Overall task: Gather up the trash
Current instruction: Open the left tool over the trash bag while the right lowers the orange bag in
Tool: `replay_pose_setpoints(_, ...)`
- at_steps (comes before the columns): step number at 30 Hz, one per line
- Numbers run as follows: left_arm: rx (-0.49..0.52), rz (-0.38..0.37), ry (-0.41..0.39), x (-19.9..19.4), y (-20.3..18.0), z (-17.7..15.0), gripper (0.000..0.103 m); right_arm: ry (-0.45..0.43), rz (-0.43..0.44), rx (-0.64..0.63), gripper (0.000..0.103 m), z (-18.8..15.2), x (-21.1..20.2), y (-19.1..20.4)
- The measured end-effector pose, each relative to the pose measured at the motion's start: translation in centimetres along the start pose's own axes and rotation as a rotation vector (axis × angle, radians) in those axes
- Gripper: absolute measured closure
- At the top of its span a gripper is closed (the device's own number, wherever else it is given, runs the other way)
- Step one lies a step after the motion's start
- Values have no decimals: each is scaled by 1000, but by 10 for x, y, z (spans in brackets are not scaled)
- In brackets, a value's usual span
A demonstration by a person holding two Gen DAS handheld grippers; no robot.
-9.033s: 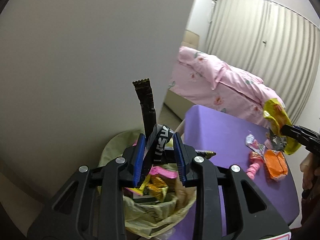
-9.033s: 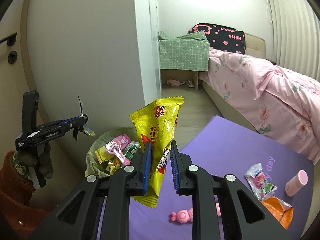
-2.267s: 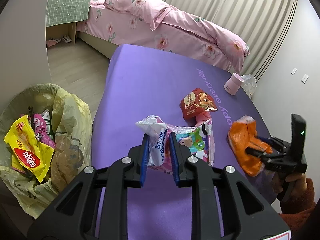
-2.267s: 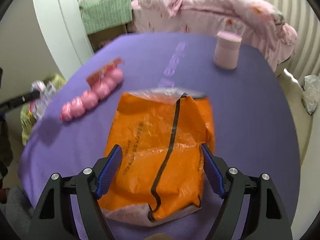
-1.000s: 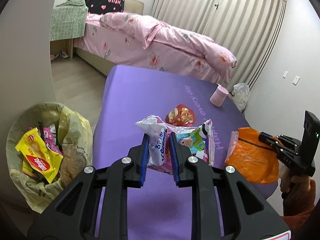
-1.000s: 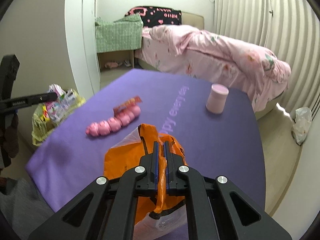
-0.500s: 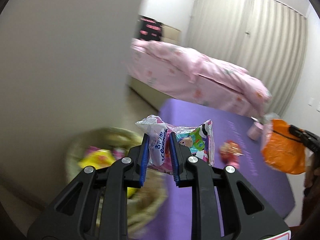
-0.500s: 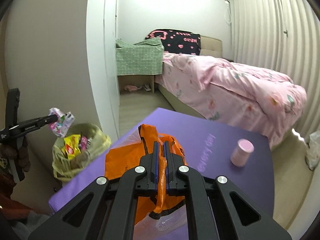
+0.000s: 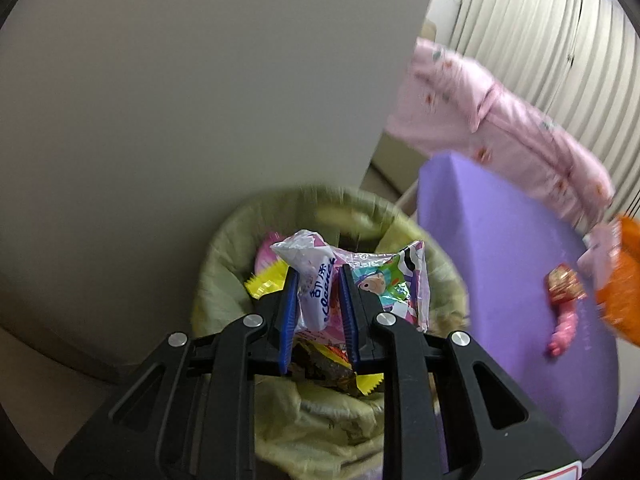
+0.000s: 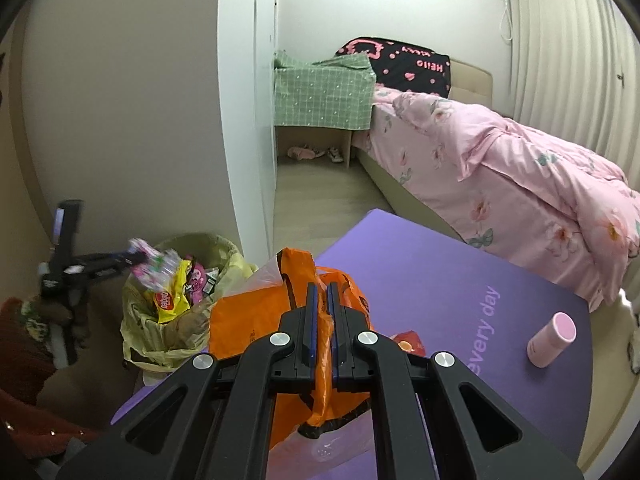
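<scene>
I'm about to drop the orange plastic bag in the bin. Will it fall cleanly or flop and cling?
The orange plastic bag looks thin and floppy: it sags in folds below the right gripper, whose jaws pinch one crumpled edge. It is probably very light, so it may drift or catch on the lined trash bin rim.

Hemmed in by a grey wall (image 9: 180, 100) behind the lined bin (image 9: 224, 248), with the purple table (image 9: 500, 248) just beside its right. Bin mouth already crowded with wrappers (image 10: 172, 296), open only from above. On the table, only a pink cup (image 10: 552, 340), a red packet (image 9: 564, 284) and a pink toy (image 9: 564, 328) in the way.
</scene>
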State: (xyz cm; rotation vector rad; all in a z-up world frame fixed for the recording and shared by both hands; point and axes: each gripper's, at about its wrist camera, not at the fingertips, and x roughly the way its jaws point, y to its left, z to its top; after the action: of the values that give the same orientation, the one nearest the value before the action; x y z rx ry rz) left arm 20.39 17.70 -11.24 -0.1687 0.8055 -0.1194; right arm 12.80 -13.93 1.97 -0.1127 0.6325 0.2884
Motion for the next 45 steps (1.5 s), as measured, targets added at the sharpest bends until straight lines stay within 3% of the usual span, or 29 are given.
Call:
replay_pose_setpoints(6,12,-9,69,38,-10,-6,61,26,-15,-5,97,-2,11,-2)
replay_pose_setpoints(8,3,-14,60,36,-10,-5,50,37,-14,5,97,-4,16,-4)
replay_pose_setpoints(11,-10,-14,31,23,0,-4,42,49,-6,12,97,-5,23,-3)
replay_pose_setpoints(16,-44,-21,-24,-5,14,5,42,59,39,0,97,2,41,12)
replay_pose_setpoints(23,-179,27,-198,-79,71,12,42,18,157,-60,97,36,79,68)
replay_pose_setpoints(29,-240,66,-243,-113,101,-4,41,-16,269,-88,97,55,148,137)
replay_pose_setpoints(32,-241,73,-240,-116,104,-13,41,44,291,-88,97,46,186,163)
replay_pose_setpoints(34,-246,65,-227,-114,105,-20,41,146,305,-103,97,33,215,178)
replay_pose_setpoints(38,-246,55,-207,-104,104,-27,41,300,246,-186,97,3,252,192)
replay_pose_setpoints(45,-244,26,-170,-84,93,-28,41,381,157,-168,97,-1,276,174)
